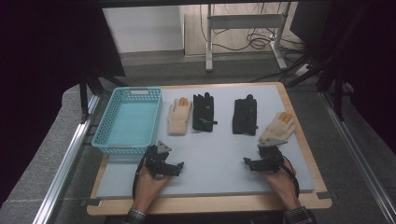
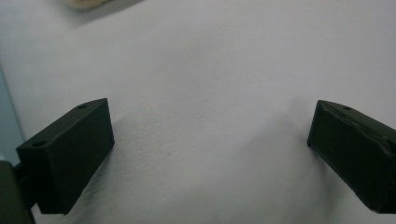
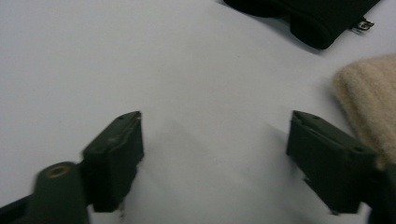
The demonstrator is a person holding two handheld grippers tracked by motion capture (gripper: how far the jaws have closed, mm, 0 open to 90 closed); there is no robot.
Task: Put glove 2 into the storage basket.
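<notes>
Cream knit glove (image 1: 278, 127) lies flat at mat's right side, just ahead of R gripper (image 1: 252, 161); jaws apart, nothing between. L gripper (image 1: 179, 167) likewise agape over bare mat (image 1: 210, 154). Glove looks light, soft, floppy, fuzzy ribbed cuff; prob. best pinched at cuff edge. Orange fingertips, material unclear. Black glove (image 1: 245, 116) just beside it.

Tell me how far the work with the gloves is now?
Nothing looks done: the basket holds nothing, and four gloves lie on the mat. Both grippers, left and right, are open and hold nothing; the right is beside the cream glove. All four gloves are left.
</notes>
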